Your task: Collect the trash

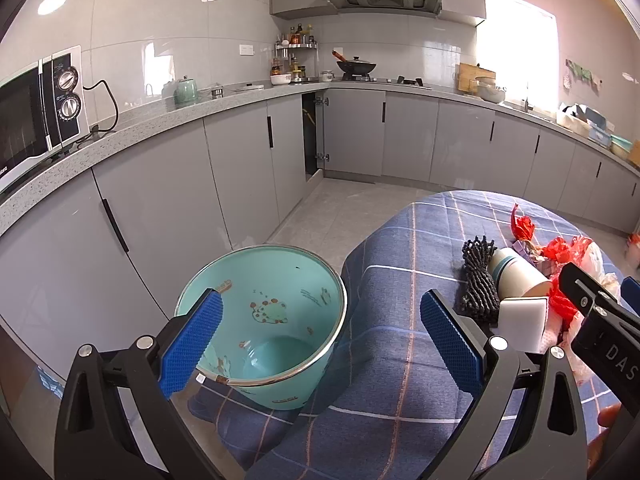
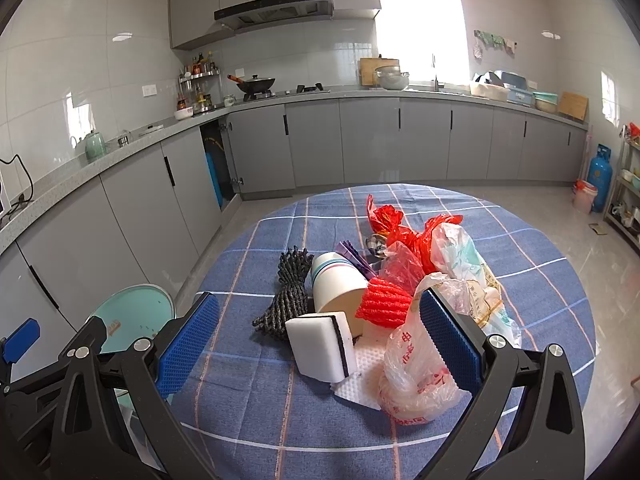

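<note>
Left gripper: my left gripper (image 1: 320, 332) is released, blue ribbed pads spread wide with nothing between them. It hangs over the worktop's left edge.

Bucket: a mint-green enamel bucket with a metal rim and cartoon print (image 1: 276, 320) stands on the floor just beside the worktop. I see no contents in it. My left pad (image 1: 192, 336) overlaps its near rim in the left wrist view.

Worktop: a round worktop under a blue checked cloth with white and orange lines (image 2: 260, 400) carries all the trash.

Rope: a bundle of dark speckled cord (image 2: 286, 292) lies at the left end of the pile, touching the cup.

Cup: a white paper cup with a teal band (image 2: 338, 284) lies on its side, open mouth towards me.

Sponge: a white block sponge with a dark backing layer (image 2: 320, 346) sits nearest me, resting on a white textured paper towel (image 2: 360, 380).

Red netting: a red foam mesh sleeve (image 2: 384, 304) lies just right of the cup.

Bags: crumpled red plastic bags (image 2: 404, 232) sit behind; a clear plastic bag with red print (image 2: 412, 368) is in front, another pale printed bag (image 2: 468, 264) beside it.

Right gripper: my right gripper (image 2: 320, 338) is released, straddling the sponge without contact. Its right pad (image 2: 452, 340) presses against the clear bag.
</note>
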